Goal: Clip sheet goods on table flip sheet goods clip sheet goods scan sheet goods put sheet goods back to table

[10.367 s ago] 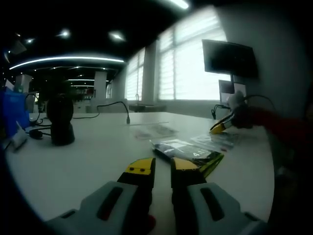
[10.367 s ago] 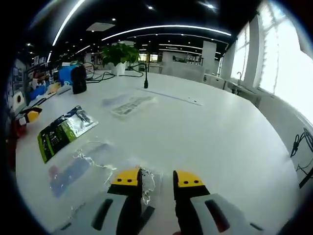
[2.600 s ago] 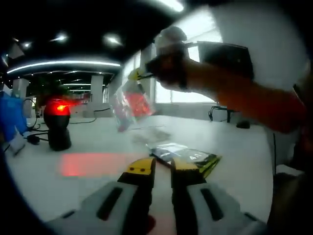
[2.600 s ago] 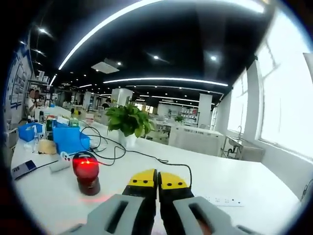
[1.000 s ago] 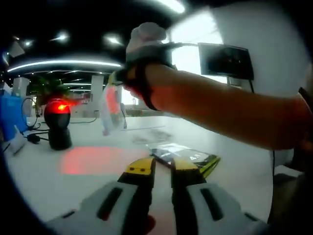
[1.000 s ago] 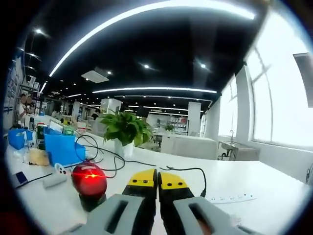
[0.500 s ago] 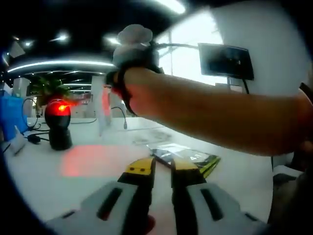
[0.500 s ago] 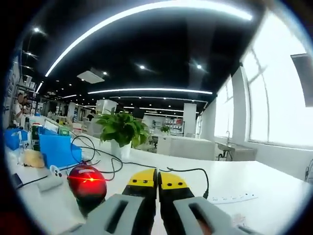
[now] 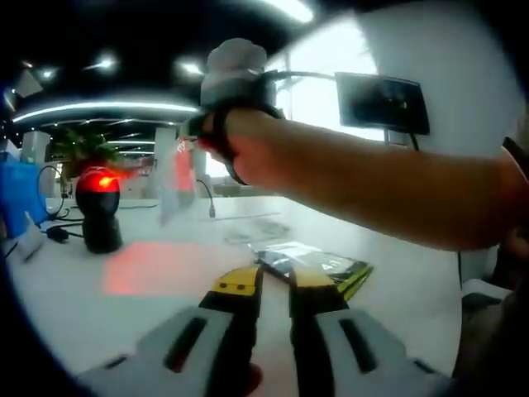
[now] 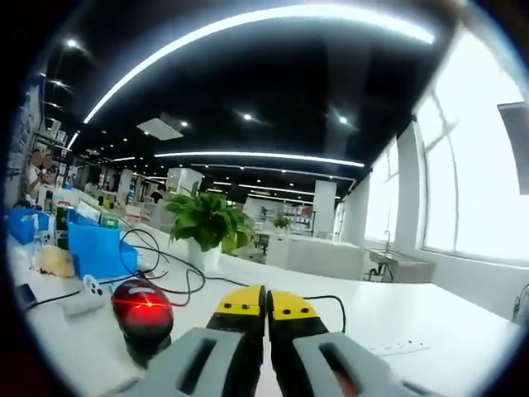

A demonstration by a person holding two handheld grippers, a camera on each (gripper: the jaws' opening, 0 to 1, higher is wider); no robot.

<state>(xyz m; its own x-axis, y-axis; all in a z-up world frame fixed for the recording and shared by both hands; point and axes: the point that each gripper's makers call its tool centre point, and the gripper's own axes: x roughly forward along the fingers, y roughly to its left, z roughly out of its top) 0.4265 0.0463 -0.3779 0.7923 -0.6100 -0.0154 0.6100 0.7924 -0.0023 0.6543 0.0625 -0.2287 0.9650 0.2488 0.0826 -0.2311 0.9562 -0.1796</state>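
Note:
A clear sheet packet with a red insert [image 9: 177,179] hangs in the air beside the black scanner [image 9: 98,208], whose red light is on. My right gripper [image 9: 195,137], held by a person's hand and arm reaching in from the right, is shut on the packet's top edge. In the right gripper view its yellow-tipped jaws [image 10: 266,304] are pressed together, pointing just right of the scanner [image 10: 142,319]. My left gripper [image 9: 274,281] rests low over the white table [image 9: 124,310], slightly open and holding nothing. A black and green packet [image 9: 321,266] lies just beyond it.
More clear packets [image 9: 258,231] lie further back on the table. A red glow [image 9: 155,269] falls on the tabletop. A potted plant [image 10: 207,220], blue bins [image 10: 92,248], cables [image 10: 178,273] and a white power strip [image 10: 402,346] sit behind the scanner. A monitor [image 9: 382,101] stands at the right.
The right gripper has carried the clear packet left to the lit scanner. Over the last half second the packet has turned from edge-on to more face-on. The left gripper has stayed still.

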